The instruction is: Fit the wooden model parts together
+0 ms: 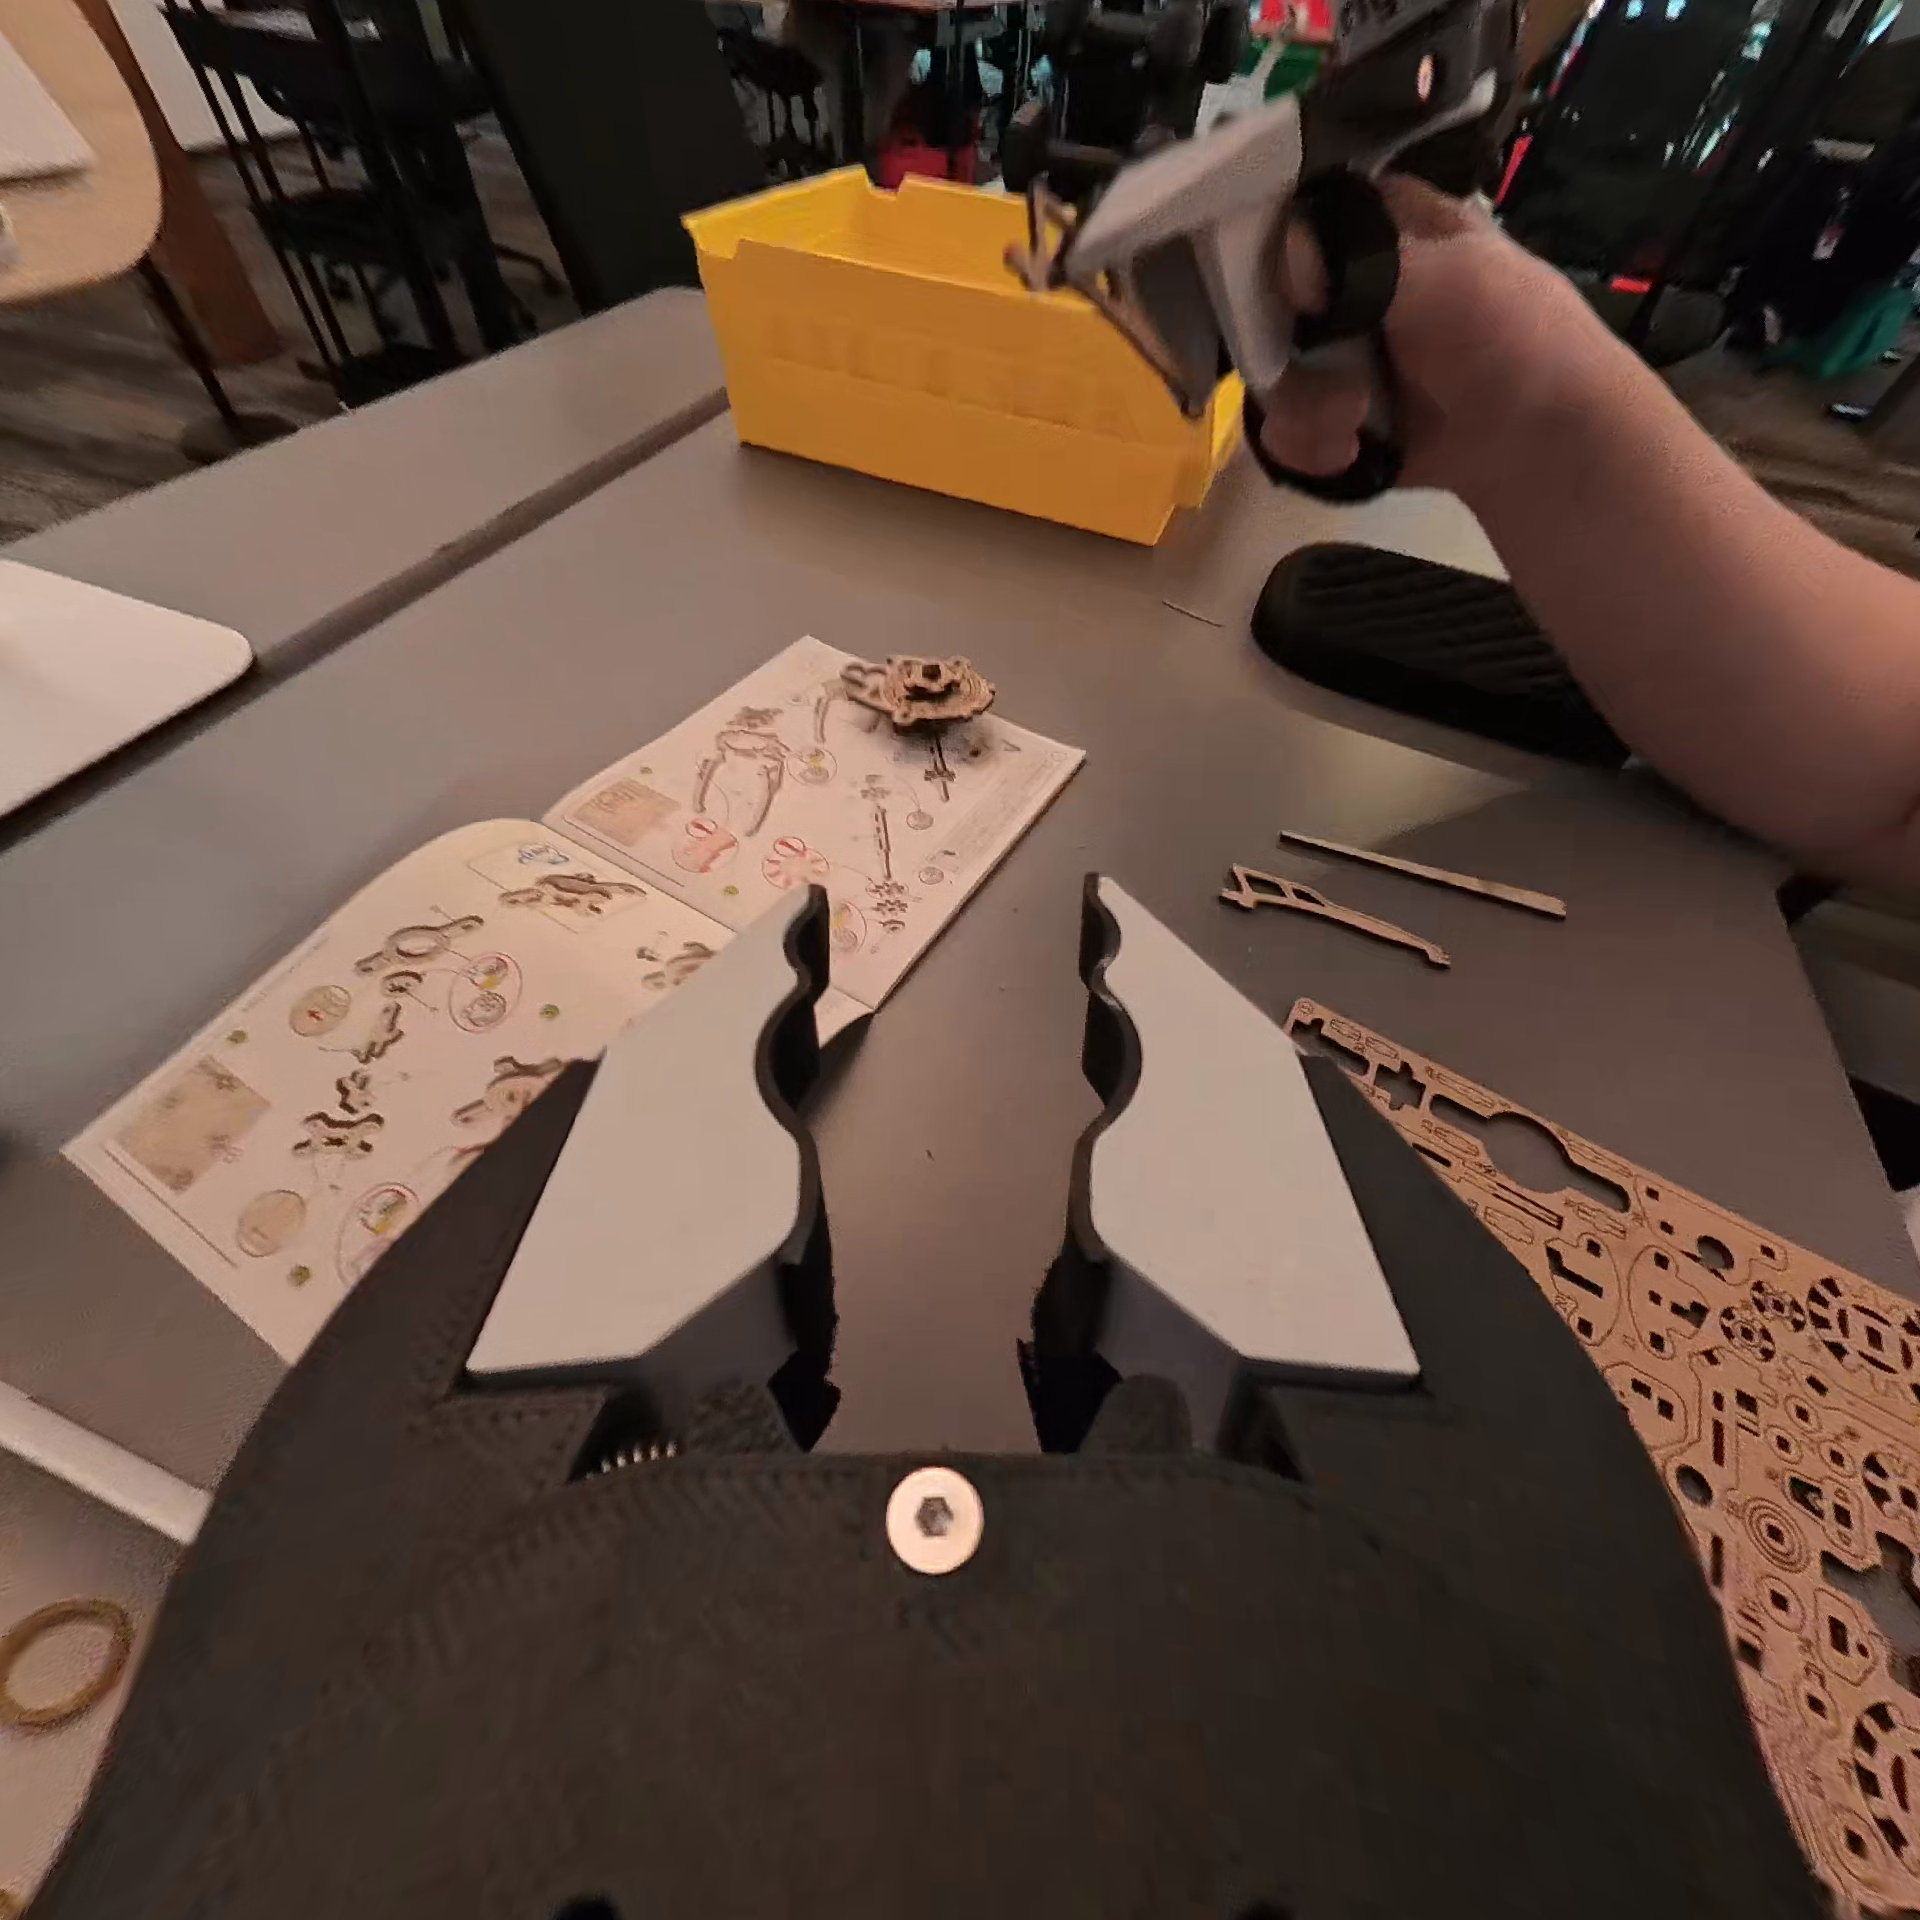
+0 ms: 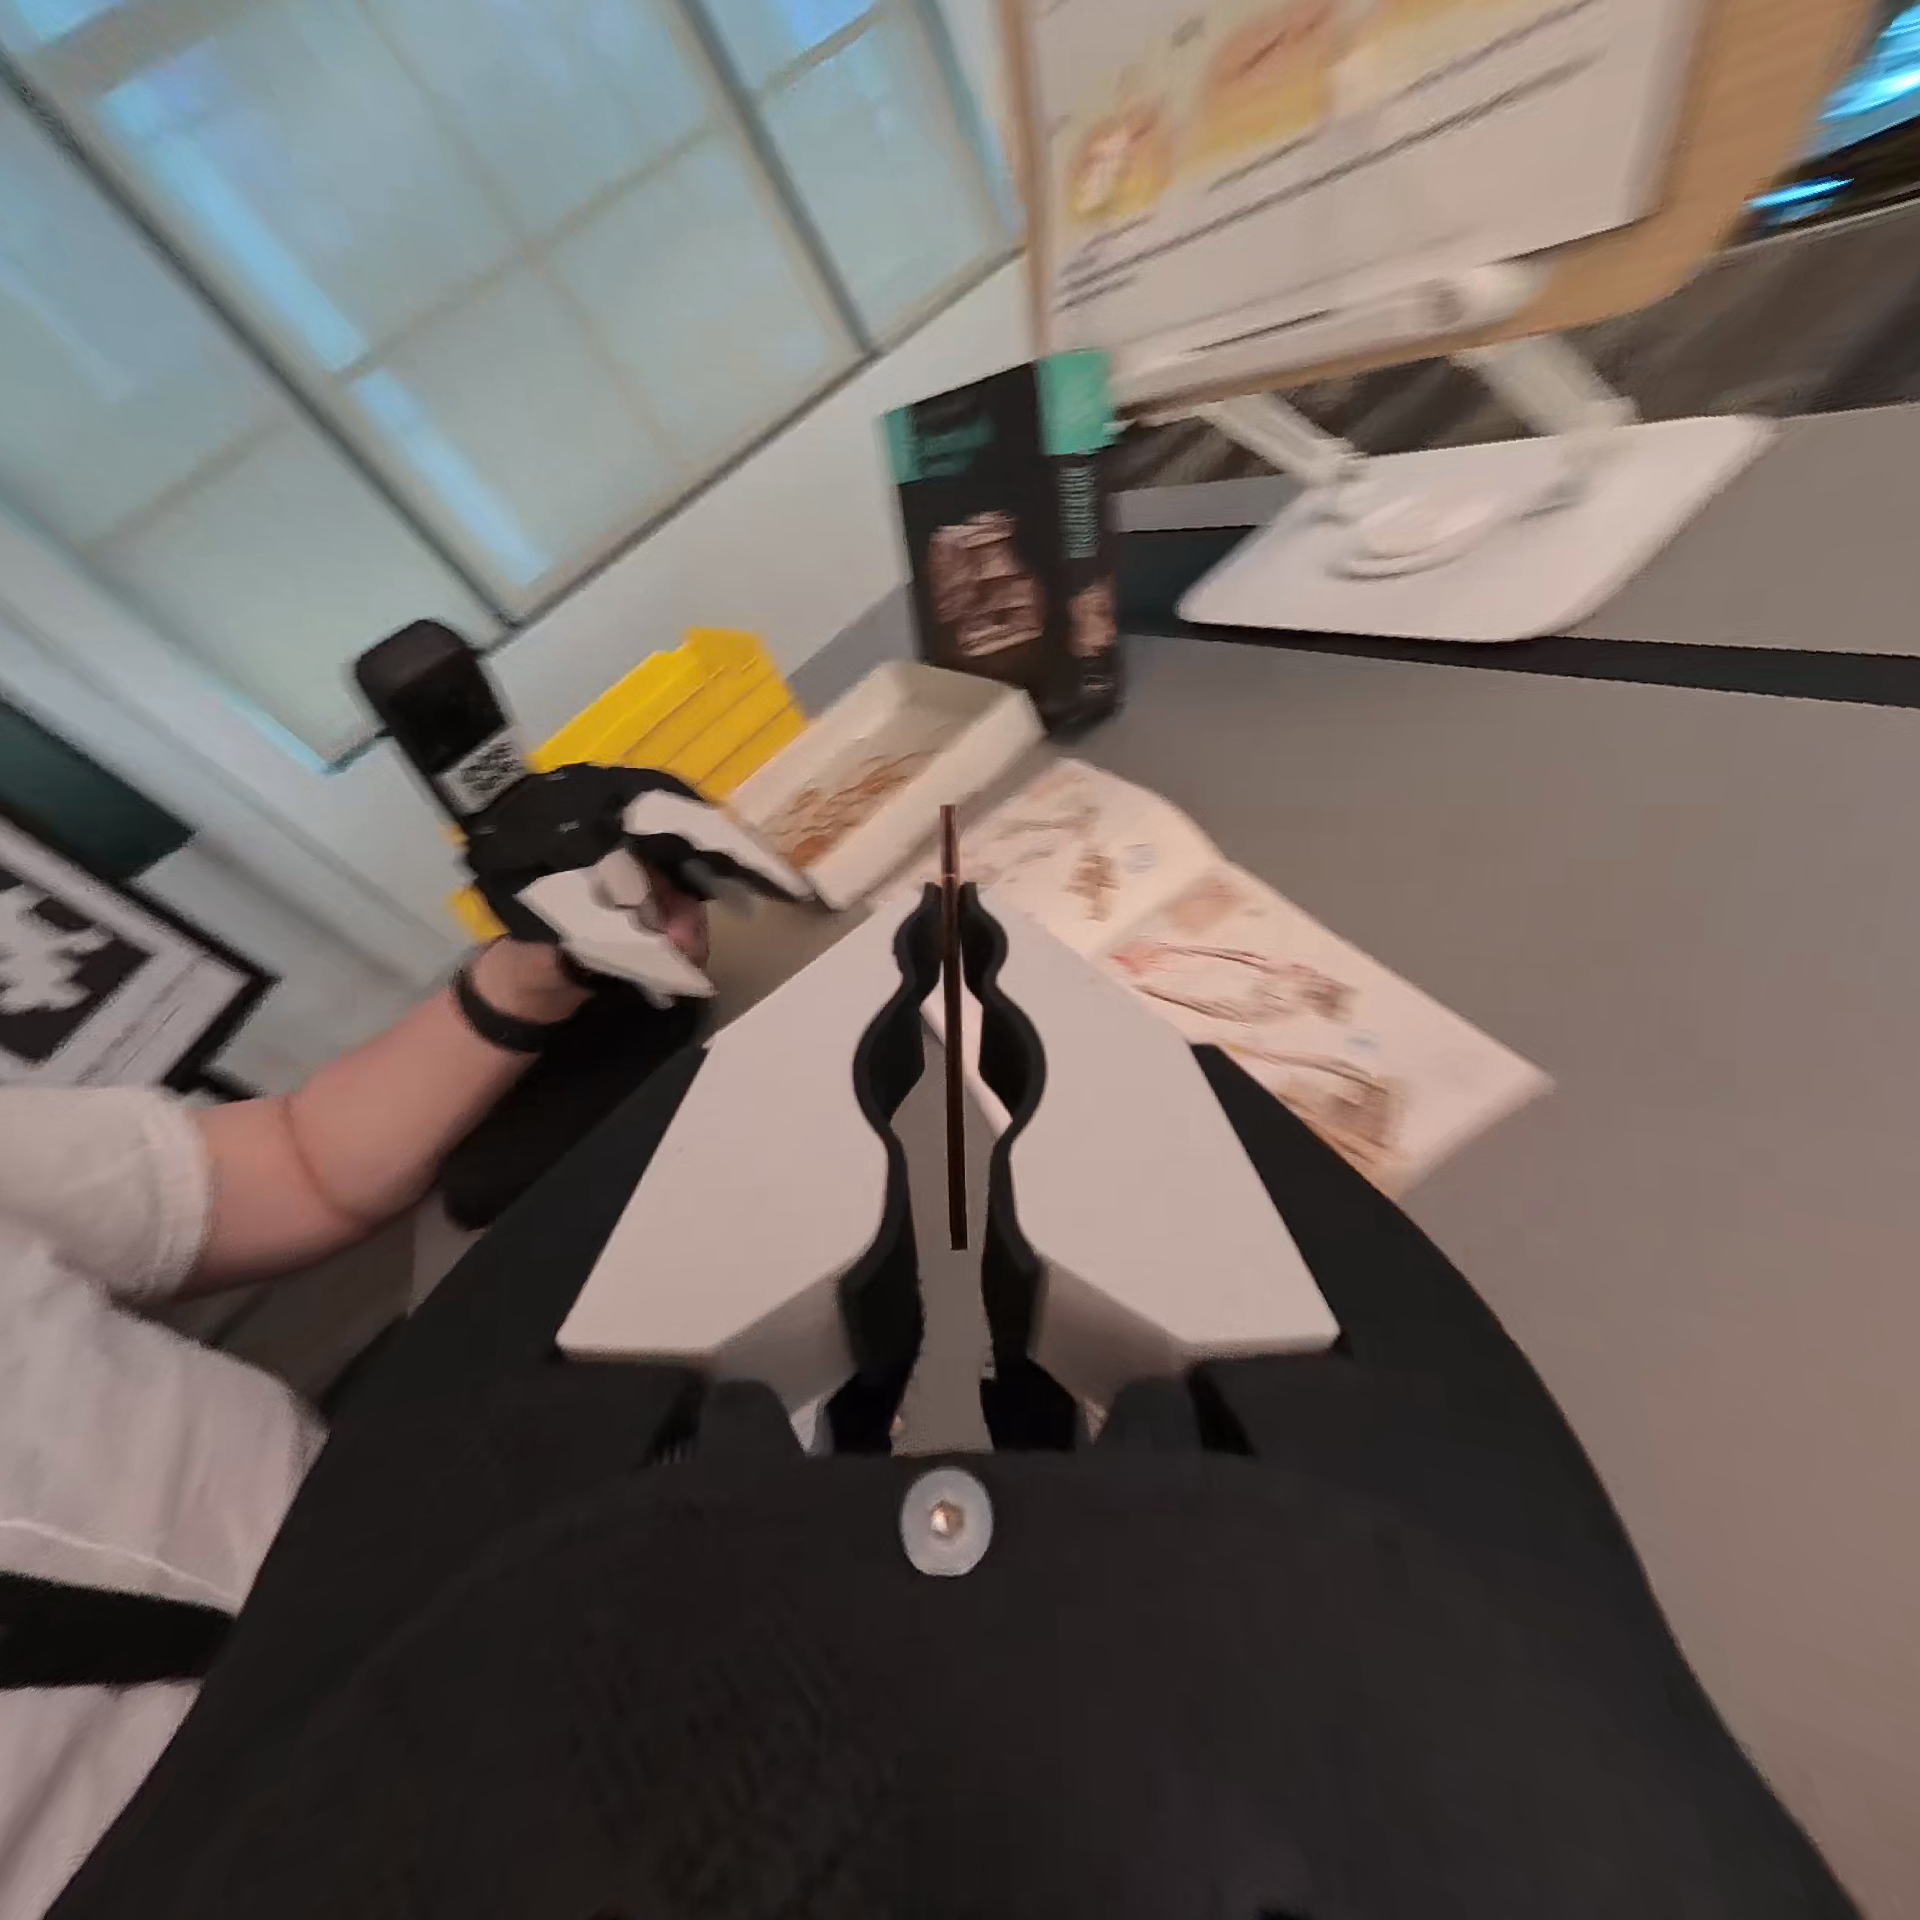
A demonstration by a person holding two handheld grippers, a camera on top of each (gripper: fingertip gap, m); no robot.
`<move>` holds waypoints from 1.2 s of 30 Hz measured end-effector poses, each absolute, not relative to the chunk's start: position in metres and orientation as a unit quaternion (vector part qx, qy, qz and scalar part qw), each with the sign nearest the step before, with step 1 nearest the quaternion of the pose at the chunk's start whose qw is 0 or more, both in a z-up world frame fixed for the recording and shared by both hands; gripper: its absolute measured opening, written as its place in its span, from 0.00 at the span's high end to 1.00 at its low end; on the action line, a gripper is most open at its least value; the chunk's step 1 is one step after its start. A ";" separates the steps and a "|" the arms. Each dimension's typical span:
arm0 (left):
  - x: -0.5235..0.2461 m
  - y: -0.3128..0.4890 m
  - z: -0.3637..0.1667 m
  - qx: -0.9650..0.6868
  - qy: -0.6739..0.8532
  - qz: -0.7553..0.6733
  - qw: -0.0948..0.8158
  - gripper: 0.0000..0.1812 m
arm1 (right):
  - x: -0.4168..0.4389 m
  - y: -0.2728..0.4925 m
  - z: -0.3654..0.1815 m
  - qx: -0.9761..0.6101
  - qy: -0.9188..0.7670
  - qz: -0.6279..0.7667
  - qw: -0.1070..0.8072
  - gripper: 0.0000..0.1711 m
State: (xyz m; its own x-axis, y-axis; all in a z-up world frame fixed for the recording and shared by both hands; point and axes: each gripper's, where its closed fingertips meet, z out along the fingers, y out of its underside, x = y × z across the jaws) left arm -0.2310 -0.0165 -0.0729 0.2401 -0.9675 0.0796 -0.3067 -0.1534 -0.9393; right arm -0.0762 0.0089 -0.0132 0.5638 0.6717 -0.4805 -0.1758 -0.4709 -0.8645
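Right gripper (image 2: 953, 904) clamped on a thin wooden strip (image 2: 953, 1039); left gripper (image 1: 954, 914) spread wide and empty.

The wooden strip is seen edge-on between the right fingertips, its long axis along the fingers, one end jutting past the tips; the right gripper is raised above the grey table (image 1: 1039, 623), near the yellow bin (image 1: 935, 343); bare table lies between and just ahead of the left gripper's fingers; ahead-left lies the open instruction booklet (image 1: 582, 935), a part-built wooden model (image 1: 920, 691) on its far corner; ahead-right two loose wooden pieces (image 1: 1335, 914) lie slantwise; right of them, at the table edge, the cut-out wooden sheet (image 1: 1662, 1351).
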 end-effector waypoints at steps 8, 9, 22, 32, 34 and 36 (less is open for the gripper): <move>-0.202 -0.021 -0.094 -0.681 0.538 -0.330 0.370 0.70 | -0.039 0.031 -0.054 -0.804 -0.138 0.336 0.470 0.99; -0.193 -0.020 -0.093 -0.674 0.559 -0.320 0.361 0.71 | -0.036 0.032 -0.051 -0.801 -0.133 0.335 0.478 0.99; -0.082 0.030 -0.158 -0.683 0.641 -0.291 0.195 0.72 | -0.004 0.036 -0.036 -0.776 -0.103 0.322 0.533 1.00; -0.097 -0.027 -0.141 -0.639 0.691 -0.265 0.210 0.76 | -0.001 0.033 -0.028 -0.765 -0.100 0.335 0.541 0.99; -0.094 -0.008 -0.134 -0.656 0.667 -0.246 0.255 0.72 | -0.001 0.034 -0.030 -0.765 -0.097 0.347 0.535 1.00; -0.092 0.009 -0.136 -0.676 0.647 -0.227 0.270 0.68 | -0.002 0.035 -0.036 -0.770 -0.096 0.351 0.525 0.99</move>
